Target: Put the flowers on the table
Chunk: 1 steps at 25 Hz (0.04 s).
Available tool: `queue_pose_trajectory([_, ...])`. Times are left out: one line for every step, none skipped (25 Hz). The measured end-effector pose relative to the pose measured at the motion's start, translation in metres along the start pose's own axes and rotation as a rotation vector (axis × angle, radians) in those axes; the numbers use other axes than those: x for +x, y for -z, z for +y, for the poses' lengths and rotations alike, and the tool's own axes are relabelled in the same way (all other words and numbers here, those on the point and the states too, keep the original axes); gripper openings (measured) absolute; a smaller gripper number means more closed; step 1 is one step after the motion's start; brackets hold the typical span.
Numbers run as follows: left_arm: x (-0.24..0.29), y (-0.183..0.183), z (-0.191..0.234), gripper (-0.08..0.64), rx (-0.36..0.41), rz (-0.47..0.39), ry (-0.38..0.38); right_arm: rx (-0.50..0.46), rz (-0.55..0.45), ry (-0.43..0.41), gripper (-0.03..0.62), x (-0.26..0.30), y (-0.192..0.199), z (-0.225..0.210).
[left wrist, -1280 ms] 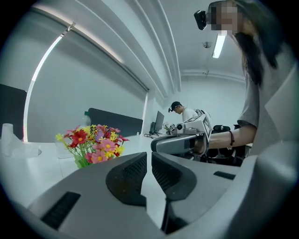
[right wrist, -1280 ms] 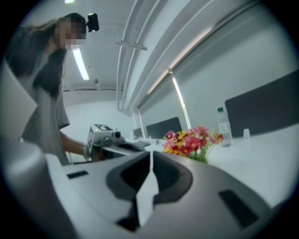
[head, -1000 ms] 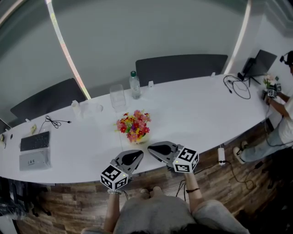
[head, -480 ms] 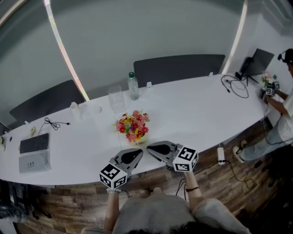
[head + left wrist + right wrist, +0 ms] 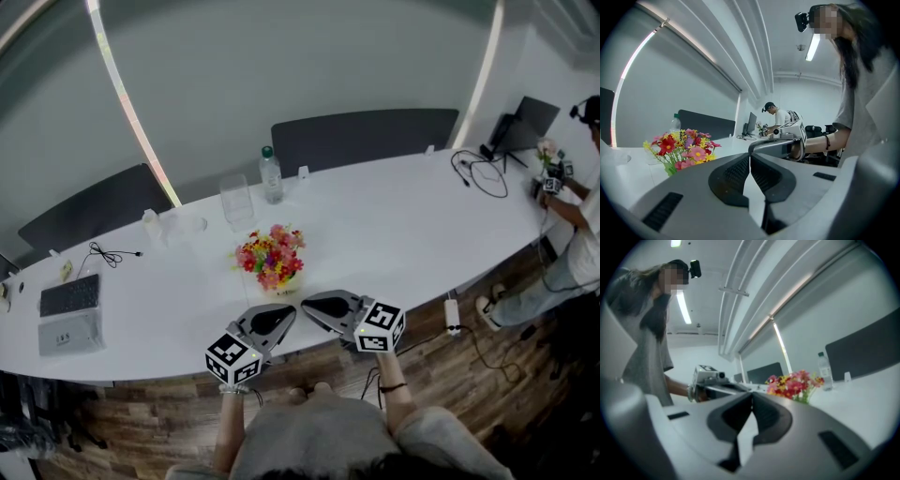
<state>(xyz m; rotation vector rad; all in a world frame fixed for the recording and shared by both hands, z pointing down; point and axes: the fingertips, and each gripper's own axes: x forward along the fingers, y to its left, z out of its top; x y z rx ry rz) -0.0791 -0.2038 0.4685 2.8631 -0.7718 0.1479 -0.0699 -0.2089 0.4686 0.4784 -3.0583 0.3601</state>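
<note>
A bunch of red, pink and yellow flowers (image 5: 272,258) stands upright on the long white table (image 5: 394,225), a little back from its near edge. The flowers (image 5: 680,149) show at the left of the left gripper view, and the flowers (image 5: 794,384) sit just right of centre in the right gripper view. My left gripper (image 5: 291,314) and right gripper (image 5: 306,307) hover side by side at the near edge, tips almost meeting, just in front of the bunch. Both are shut with nothing between their jaws. Each gripper view shows the other gripper across from it.
Behind the flowers stand a clear container (image 5: 236,198) and a water bottle (image 5: 272,175). A keyboard (image 5: 70,294) and cable (image 5: 112,253) lie at the left end. Cables (image 5: 483,173) and a laptop (image 5: 527,122) are at the right end, where another person (image 5: 581,216) stands. Two dark chairs (image 5: 361,136) are behind.
</note>
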Motion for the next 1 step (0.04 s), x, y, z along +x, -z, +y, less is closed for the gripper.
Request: queue_pose_trajectory([-0.0001, -0.0001, 0.0000, 0.027, 0.000, 0.000, 0.002, 0.001, 0.000, -0.001, 0.026, 0.0004, 0.0001, 0.0003])
